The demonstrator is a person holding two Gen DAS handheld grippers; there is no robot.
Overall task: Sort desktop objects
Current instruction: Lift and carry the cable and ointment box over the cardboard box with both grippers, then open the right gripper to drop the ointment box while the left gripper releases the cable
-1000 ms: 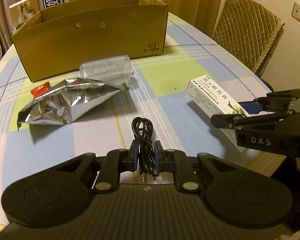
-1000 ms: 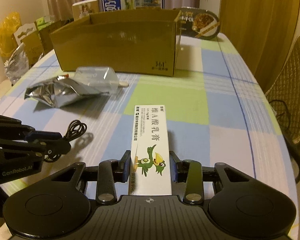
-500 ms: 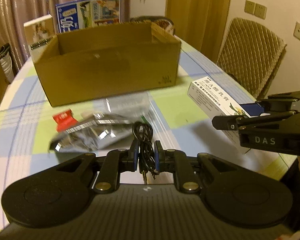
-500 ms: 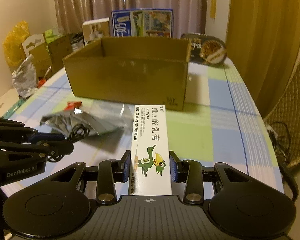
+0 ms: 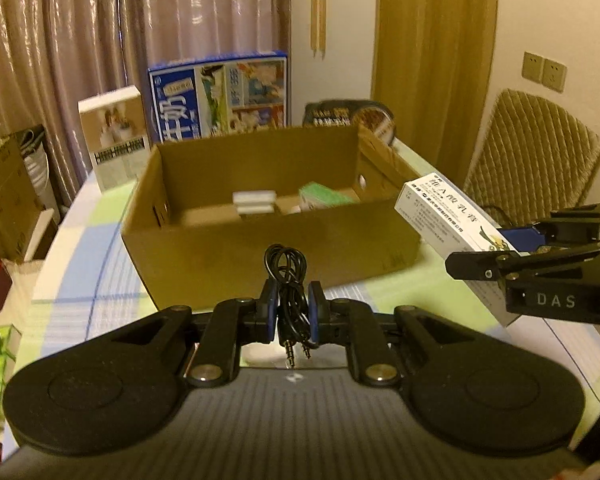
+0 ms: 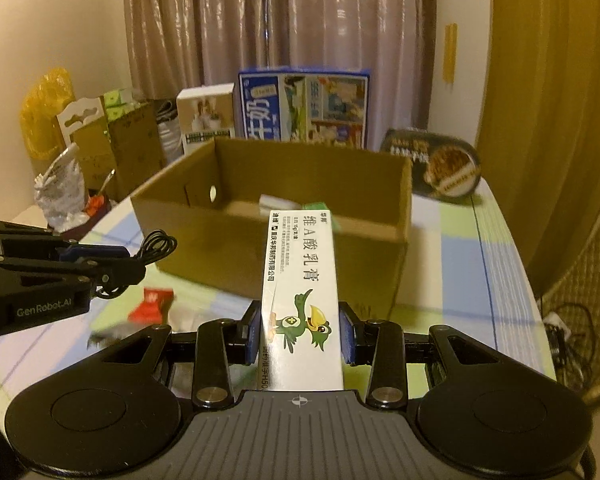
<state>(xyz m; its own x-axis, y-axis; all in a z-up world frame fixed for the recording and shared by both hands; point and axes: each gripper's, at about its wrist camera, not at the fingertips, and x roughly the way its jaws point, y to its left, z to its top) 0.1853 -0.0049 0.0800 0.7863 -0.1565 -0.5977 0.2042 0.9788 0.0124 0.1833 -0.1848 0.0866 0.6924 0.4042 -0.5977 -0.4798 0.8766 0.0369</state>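
My left gripper (image 5: 293, 307) is shut on a coiled black audio cable (image 5: 286, 268) and holds it in the air in front of the open cardboard box (image 5: 260, 240). My right gripper (image 6: 299, 330) is shut on a long white ointment box (image 6: 300, 280) with a green bird print, raised near the cardboard box's (image 6: 340, 264) front wall. Each gripper shows in the other's view: the right gripper (image 5: 500, 252) with the ointment box (image 5: 444, 208), and the left gripper (image 6: 112, 264) with the cable (image 6: 156, 246). Inside the cardboard box lie a white item (image 5: 254, 200) and a green item (image 5: 324, 196).
A red snack packet (image 6: 152, 304) lies on the checked tablecloth (image 6: 460, 264) beside a blurred silver bag (image 6: 108, 332). Behind the box stand a blue milk carton (image 5: 220, 96), a white box (image 5: 114, 136) and a dark noodle bowl (image 6: 432, 164). A quilted chair (image 5: 532, 160) stands at the right.
Both grippers have risen with their loads and moved toward the cardboard box, so its inside now shows. The silver bag and clear case have dropped below the left view.
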